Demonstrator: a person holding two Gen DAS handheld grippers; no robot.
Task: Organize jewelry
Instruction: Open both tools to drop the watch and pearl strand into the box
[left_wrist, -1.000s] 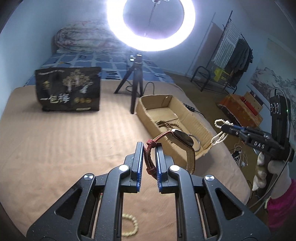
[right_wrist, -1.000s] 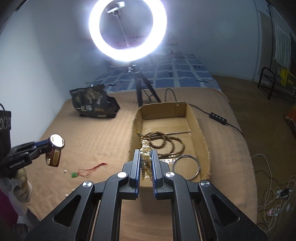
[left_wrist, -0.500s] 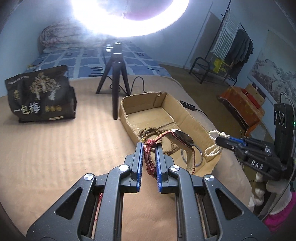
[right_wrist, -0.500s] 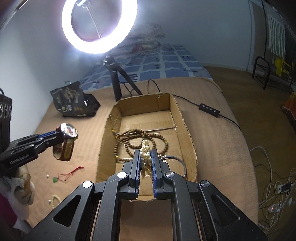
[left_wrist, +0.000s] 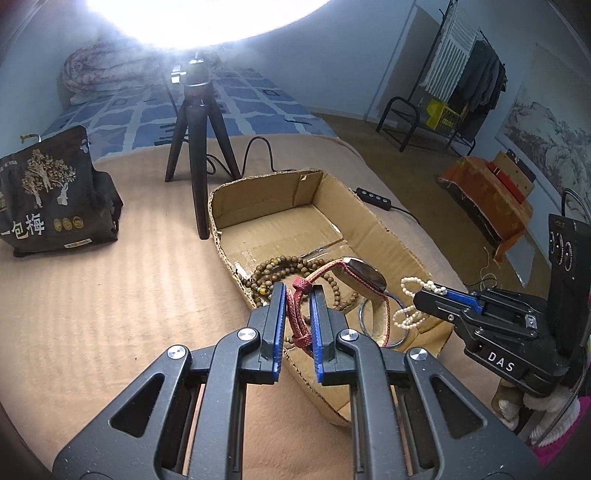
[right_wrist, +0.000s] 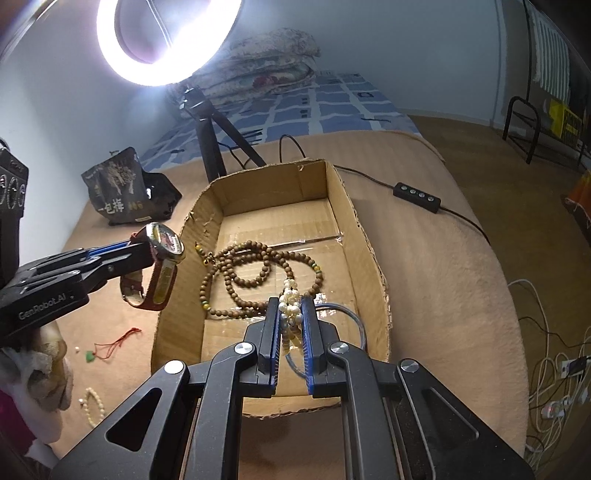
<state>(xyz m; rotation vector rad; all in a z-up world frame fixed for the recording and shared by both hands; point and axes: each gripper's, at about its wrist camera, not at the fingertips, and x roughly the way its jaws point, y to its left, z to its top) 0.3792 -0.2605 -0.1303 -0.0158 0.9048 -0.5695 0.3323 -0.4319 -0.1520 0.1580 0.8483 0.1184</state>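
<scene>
My left gripper is shut on the red strap of a wristwatch and holds it above the near left edge of the cardboard box. The watch also shows in the right wrist view. My right gripper is shut on a white pearl bracelet, held over the near end of the box; it also shows in the left wrist view. Inside the box lie a brown wooden bead necklace and a clear bangle.
A ring light tripod stands behind the box. A dark snack bag stands at the left. On the blanket left of the box lie a red cord with a green pendant and a small bead bracelet. A cable switch lies to the right.
Both grippers have moved forward toward the box with their loads. The watch and the pearl bracelet now hang over the box's near end; the ring light has risen out of the left view.
</scene>
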